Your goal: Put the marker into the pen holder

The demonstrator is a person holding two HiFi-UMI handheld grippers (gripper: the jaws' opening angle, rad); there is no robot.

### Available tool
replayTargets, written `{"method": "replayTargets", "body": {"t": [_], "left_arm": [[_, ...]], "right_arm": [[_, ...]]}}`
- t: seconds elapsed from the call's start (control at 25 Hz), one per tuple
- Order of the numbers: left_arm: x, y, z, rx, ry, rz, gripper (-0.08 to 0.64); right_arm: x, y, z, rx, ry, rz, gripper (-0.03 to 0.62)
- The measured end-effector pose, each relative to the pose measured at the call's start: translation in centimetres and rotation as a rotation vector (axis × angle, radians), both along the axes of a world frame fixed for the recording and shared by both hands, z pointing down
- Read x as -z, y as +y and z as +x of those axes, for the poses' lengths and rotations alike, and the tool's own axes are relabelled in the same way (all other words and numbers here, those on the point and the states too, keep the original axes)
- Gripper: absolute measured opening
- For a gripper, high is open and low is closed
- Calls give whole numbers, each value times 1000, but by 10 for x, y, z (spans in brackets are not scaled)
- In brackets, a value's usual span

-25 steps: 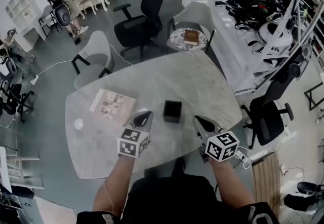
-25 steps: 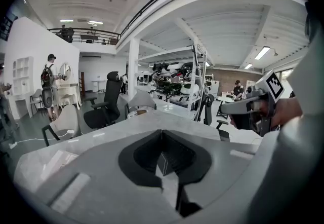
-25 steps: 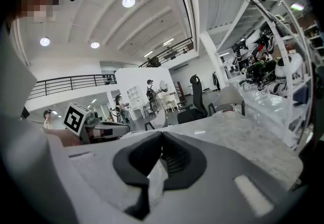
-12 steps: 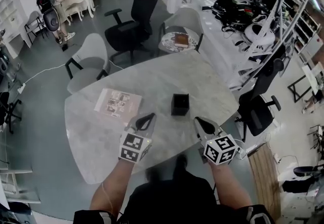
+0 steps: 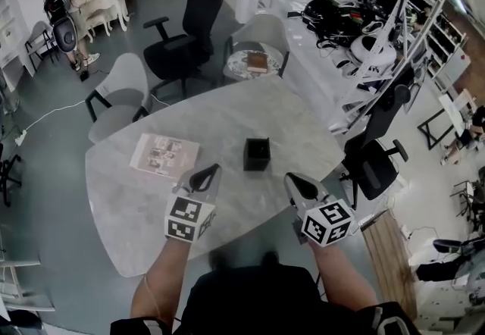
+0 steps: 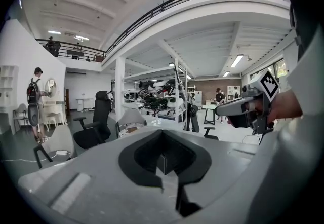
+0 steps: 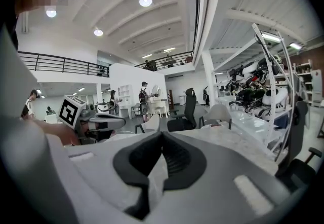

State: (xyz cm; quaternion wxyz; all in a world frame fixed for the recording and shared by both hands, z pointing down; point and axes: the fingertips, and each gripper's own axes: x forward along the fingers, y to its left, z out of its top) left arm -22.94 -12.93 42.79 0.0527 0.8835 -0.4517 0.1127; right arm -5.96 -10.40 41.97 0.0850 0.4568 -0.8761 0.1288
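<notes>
The black square pen holder (image 5: 257,153) stands upright near the middle of the grey marble table (image 5: 303,129). No marker shows in any view. My left gripper (image 5: 208,173) hovers over the table just left of and nearer than the holder, shut and empty. My right gripper (image 5: 295,182) hangs to the holder's near right, also shut and empty. In the left gripper view the holder (image 6: 163,163) peeks through the hollow between the closed pads, and the right gripper (image 6: 243,109) shows at the right. The right gripper view catches the left gripper (image 7: 96,119) at its left.
A booklet (image 5: 164,155) lies on the table's left part. A grey chair (image 5: 121,95), a black office chair (image 5: 186,38) and a second grey chair (image 5: 258,34) with a small round table (image 5: 254,63) ring the far side. Another black chair (image 5: 371,167) stands at the right.
The head view has swung, so the table sits a little differently in frame. Both grippers stay shut and empty near the table's front edge; the left one drifted slightly left.
</notes>
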Motion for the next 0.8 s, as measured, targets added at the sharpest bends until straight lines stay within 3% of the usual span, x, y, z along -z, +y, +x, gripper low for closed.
{"method": "replayTargets", "body": {"t": [0.48,0.68,0.8], "left_arm": [[16,-9,70,135,36,-25,10],[36,-20,83,104,117,-46,11],[60,-27,83,88,99,-3,10]], "right_arm": [[14,-20,88,41,-73,33,3],[41,-24,98,73,-35,136,2],[64,-30,104,58,-40,197,2]]}}
